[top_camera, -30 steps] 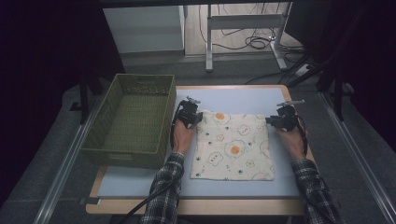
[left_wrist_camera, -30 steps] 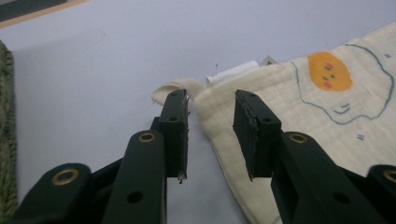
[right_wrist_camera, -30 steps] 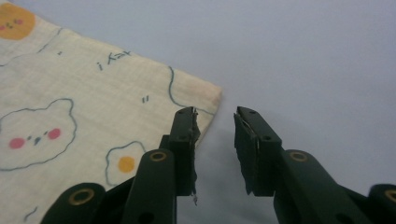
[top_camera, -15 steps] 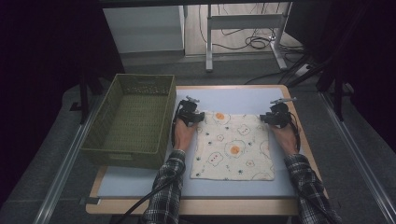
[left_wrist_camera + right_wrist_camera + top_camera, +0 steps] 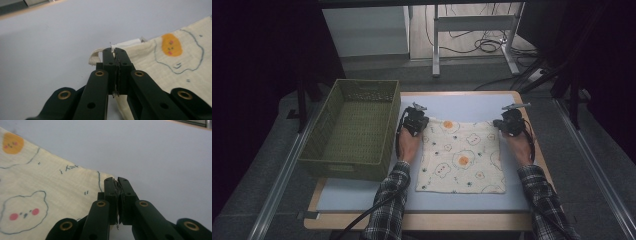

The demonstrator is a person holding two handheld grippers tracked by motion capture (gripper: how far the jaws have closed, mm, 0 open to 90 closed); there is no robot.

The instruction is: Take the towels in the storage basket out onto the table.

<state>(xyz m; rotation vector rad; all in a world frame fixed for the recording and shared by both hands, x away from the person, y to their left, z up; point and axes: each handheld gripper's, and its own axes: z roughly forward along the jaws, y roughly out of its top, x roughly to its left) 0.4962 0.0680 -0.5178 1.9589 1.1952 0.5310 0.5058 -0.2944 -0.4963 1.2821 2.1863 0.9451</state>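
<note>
Tabletop [image 5: 472, 102]; cloth [image 5: 462, 157] corners pinched

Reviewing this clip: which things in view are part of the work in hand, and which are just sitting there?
In use:
- cloth, flat on the table
- left tongs, shut on its far left corner
- right tongs, shut on its far right corner

Lying about:
- green basket, left of the cloth, untouched

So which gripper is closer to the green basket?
Left. The left gripper pinches the cloth corner right beside the green basket; the right gripper pinches the far corner, across the cloth.
</note>
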